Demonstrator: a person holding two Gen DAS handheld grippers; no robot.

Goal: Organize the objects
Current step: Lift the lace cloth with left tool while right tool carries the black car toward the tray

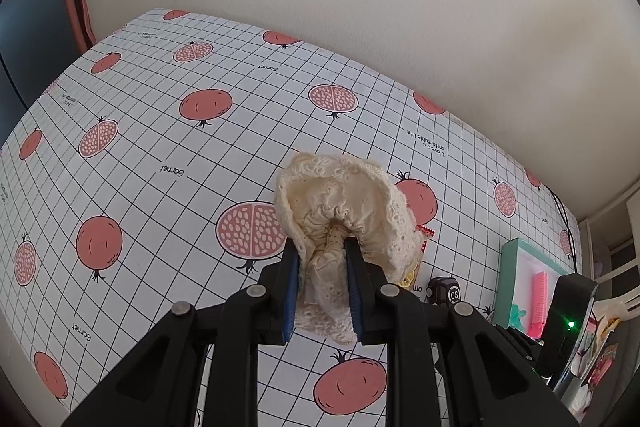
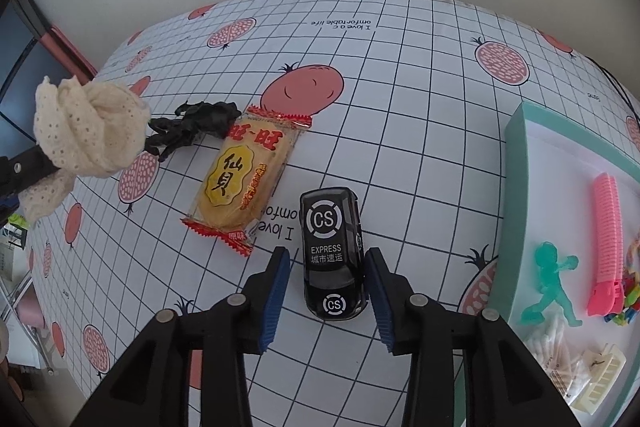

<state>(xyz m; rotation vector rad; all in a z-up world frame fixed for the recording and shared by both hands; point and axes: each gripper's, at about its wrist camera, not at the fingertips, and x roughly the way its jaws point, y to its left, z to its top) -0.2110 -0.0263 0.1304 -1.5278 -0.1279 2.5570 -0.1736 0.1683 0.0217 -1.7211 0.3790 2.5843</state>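
Right tongs (image 2: 327, 291) straddle toy car (image 2: 333, 255); only left view shows cloth (image 1: 340, 223) pinched.

1. Ahead of the right gripper (image 2: 327, 293), a black toy car (image 2: 334, 255) sits between the spread fingers; checked tablecloth (image 2: 420, 131) beyond it lies bare.
2. To its left front, a snack packet (image 2: 244, 179) and black glove (image 2: 192, 127) block.
3. To its right, the tray wall (image 2: 516, 195) stands close.
4. The left gripper (image 1: 322, 279) has its view filled by the cream lace cloth (image 1: 344, 207) it clamps; open tablecloth spreads to its left.

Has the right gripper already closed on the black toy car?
No: in the right wrist view the right gripper is open, with a visible gap between each blue pad and the black toy car on the table.
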